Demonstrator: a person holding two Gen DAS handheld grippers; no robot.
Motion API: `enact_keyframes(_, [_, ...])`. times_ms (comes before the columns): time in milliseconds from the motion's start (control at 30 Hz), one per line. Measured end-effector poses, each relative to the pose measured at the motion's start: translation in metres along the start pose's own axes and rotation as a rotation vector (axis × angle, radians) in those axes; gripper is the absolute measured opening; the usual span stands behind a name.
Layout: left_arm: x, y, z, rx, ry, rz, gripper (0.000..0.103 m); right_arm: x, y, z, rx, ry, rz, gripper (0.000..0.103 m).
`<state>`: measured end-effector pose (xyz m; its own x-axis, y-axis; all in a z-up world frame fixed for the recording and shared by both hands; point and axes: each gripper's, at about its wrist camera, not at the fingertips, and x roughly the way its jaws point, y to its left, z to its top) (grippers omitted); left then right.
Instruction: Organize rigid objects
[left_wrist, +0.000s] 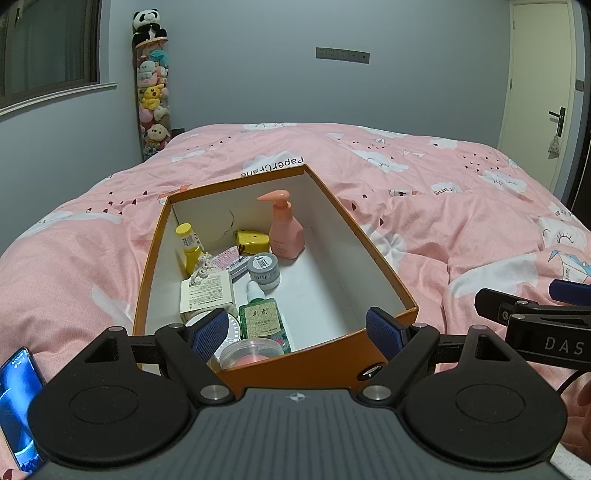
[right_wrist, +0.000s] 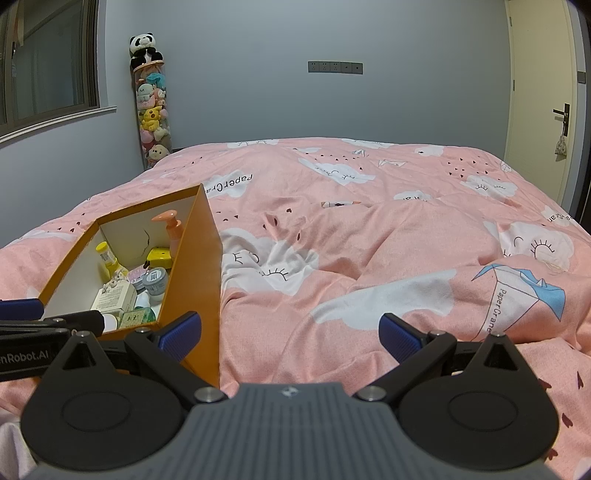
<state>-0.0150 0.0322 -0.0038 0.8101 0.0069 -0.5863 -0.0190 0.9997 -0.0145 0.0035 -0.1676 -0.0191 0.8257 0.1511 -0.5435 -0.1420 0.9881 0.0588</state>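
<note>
An orange cardboard box (left_wrist: 369, 251) with a white inside lies on the pink bed. It holds a pink pump bottle (left_wrist: 285, 232), a yellow bottle (left_wrist: 190, 247), a yellow gadget (left_wrist: 253, 242), a grey jar (left_wrist: 263, 271), a green bottle (left_wrist: 263, 319), a white tagged carton (left_wrist: 208, 293) and a clear round tub (left_wrist: 249, 352). My left gripper (left_wrist: 297, 334) hangs open over the box's near end, nothing between its fingers. My right gripper (right_wrist: 290, 334) is open beside the box (right_wrist: 201, 258), over the quilt.
The pink quilt (right_wrist: 388, 240) spreads wide to the right of the box. A phone (left_wrist: 18, 402) with a lit screen lies at the near left. A tall clear tube of plush toys (left_wrist: 153, 99) stands by the far wall, a door (left_wrist: 535, 85) at the right.
</note>
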Motion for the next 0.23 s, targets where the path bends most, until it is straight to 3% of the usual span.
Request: enact_keyframes(233, [-0.0040, -0.0048, 0.0012, -0.008, -0.007, 0.008, 0.099, 0.0000, 0.0000, 0.0000, 0.000, 0.000, 0.000, 0.100])
